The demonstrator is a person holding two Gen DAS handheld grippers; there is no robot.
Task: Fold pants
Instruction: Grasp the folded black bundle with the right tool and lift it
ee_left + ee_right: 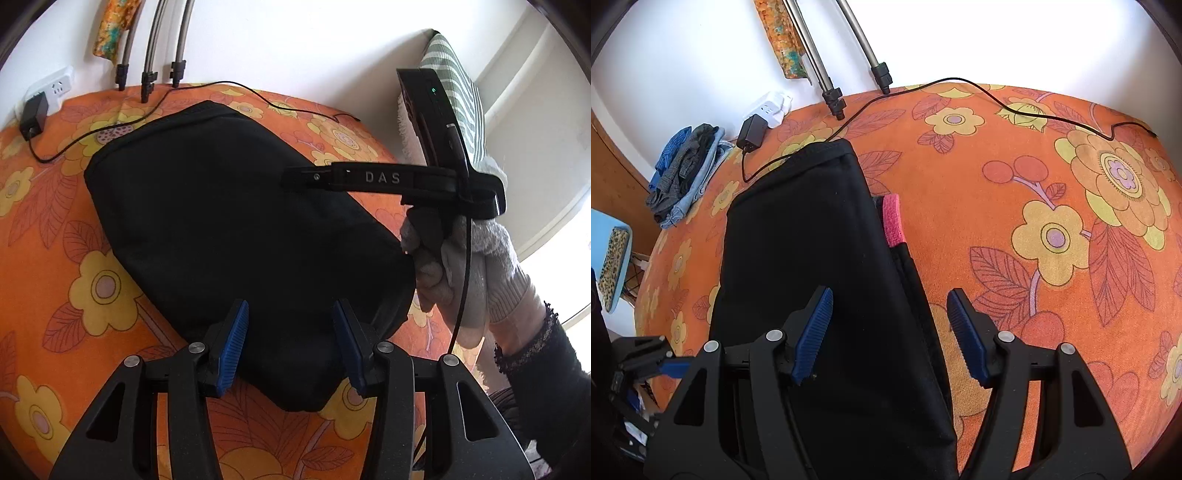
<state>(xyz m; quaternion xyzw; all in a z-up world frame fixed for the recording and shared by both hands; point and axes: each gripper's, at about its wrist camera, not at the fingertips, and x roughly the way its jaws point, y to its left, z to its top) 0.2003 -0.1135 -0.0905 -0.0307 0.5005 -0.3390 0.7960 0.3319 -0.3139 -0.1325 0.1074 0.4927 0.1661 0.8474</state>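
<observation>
Folded black pants (pixel 236 221) on orange floral cover (pixel 48 258).
Left tool (pixel 290 347) and right tool (pixel 890 332) (both above pants) stand apart, gripping nothing.

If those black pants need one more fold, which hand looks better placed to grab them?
Probably the left. The left gripper stands open right over the near end of the pants. The right gripper, also open, straddles their long side edge, half over the orange cover.

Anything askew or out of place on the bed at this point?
The black pants lie folded and fairly tidy. One oddity: a pink strip pokes out from under their right edge. A loose black cable also trails across the orange sheet behind them.
</observation>
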